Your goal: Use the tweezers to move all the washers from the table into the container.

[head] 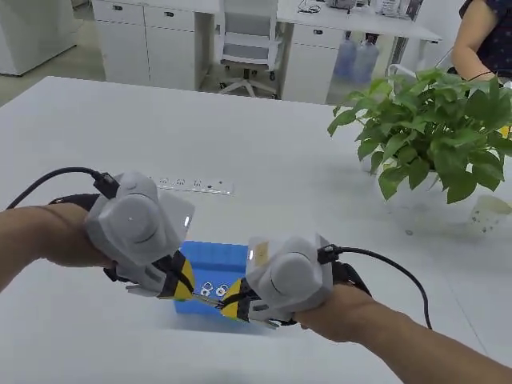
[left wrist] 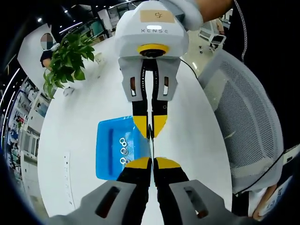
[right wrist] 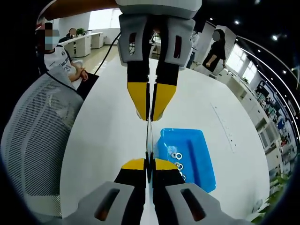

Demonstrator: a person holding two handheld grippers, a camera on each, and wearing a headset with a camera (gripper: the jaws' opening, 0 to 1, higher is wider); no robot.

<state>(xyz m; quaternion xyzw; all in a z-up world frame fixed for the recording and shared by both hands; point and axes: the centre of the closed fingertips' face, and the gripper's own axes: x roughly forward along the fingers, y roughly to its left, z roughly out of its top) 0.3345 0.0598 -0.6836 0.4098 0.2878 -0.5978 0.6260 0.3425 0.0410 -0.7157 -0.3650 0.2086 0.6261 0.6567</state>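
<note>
Both forearms reach in from the sides, the left forearm [head: 36,240] and the right forearm [head: 416,348] angled toward each other. The left gripper [head: 184,282] and the right gripper [head: 233,304] point tip to tip, nearly meeting. Each has its jaws pressed together, pinching opposite ends of the tweezers [left wrist: 150,143].
</note>
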